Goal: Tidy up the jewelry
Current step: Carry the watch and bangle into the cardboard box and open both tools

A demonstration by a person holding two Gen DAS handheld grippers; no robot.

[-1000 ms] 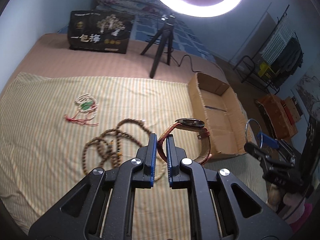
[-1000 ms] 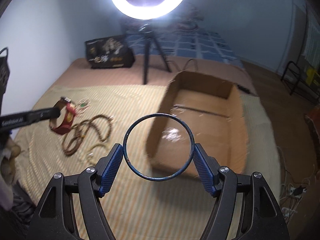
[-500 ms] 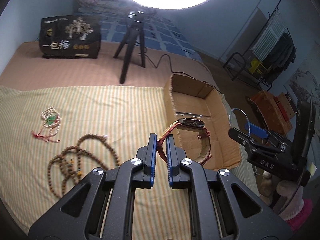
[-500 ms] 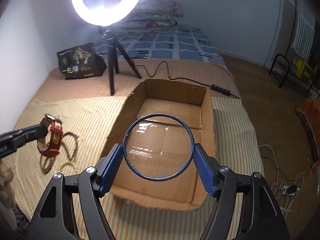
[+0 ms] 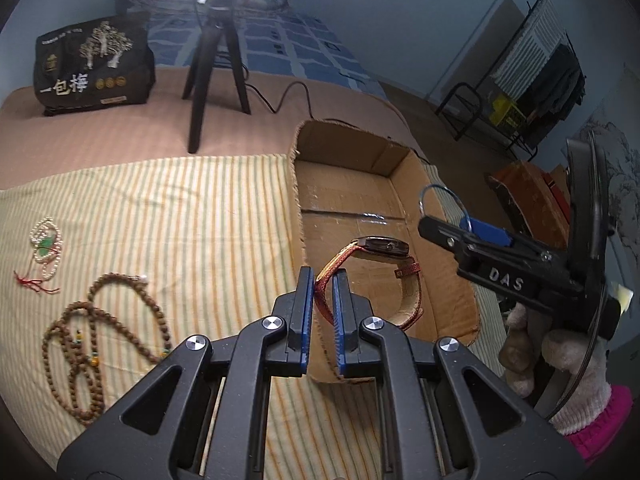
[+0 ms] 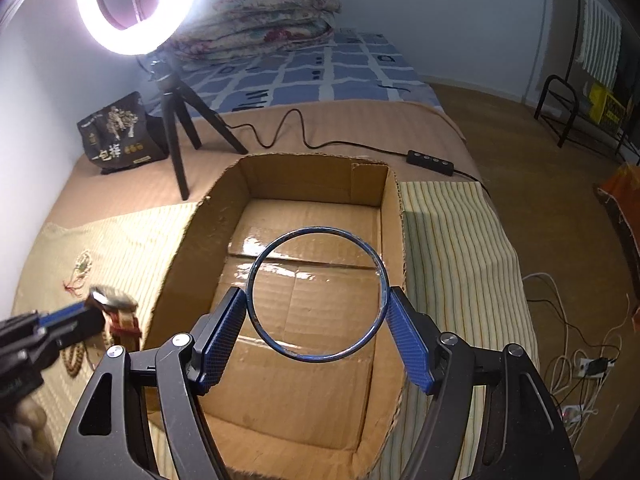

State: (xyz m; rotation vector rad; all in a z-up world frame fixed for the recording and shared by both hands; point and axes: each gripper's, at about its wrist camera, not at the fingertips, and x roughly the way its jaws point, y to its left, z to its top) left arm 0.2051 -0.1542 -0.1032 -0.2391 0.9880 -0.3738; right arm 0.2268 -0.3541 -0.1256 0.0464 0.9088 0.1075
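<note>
Over the bed's striped cloth [image 5: 192,216], open cardboard box [image 6: 312,312]; above it, right tool [image 6: 316,320], spread wide, grips a blue bangle [image 6: 318,294] and left tool [image 5: 322,300], nearly closed, pinches a red-strapped wristwatch [image 5: 384,246]. Wooden bead necklace [image 5: 100,332] lies on the cloth.

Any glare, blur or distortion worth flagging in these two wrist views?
Right wrist view: the ring light blows out top left, tape on the cardboard box floor glints, and the watch is motion-smeared. Left wrist view: the lamp clips the top edge; the watch and bangle are sharp. Both have fisheye bending and dark corners.
</note>
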